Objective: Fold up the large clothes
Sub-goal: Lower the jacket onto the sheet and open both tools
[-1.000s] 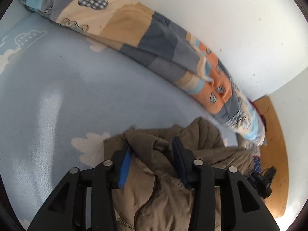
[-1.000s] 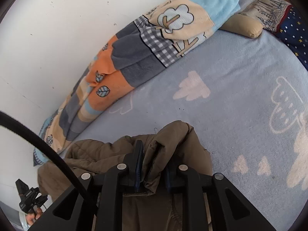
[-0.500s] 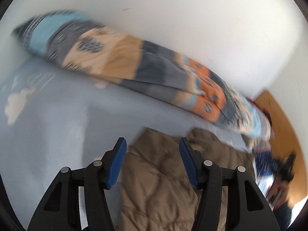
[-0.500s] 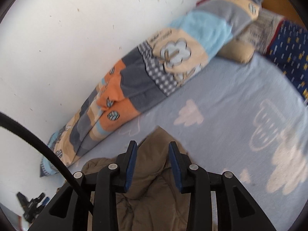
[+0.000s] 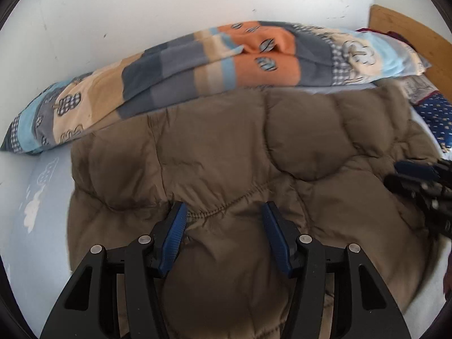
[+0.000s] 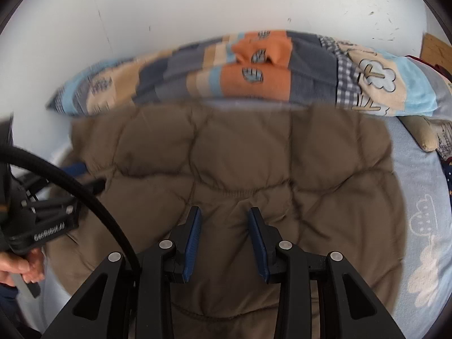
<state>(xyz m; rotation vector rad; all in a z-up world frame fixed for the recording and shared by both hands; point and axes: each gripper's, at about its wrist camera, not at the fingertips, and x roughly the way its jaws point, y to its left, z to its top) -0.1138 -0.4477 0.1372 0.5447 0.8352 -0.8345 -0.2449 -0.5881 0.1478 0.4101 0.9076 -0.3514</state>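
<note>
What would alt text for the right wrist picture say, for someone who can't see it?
A puffy olive-brown quilted jacket lies spread on a pale blue cloud-print bedsheet, with the right claw open just above it and gripping nothing. Behind it, a patchwork blanket roll in orange, grey and blue lies along a white wall; the left claw's black body shows at the left edge.

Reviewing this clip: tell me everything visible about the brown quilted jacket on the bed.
The brown quilted jacket is a large, puffy, olive-brown padded garment with stitched panels and a gathered seam across its middle. It lies spread out, fairly flat with soft wrinkles, on the light blue cloud-print sheet, its far edge next to the patchwork duvet along the wall. The left gripper and right gripper hover over it with jaws apart, no fabric pinched between them.
</note>
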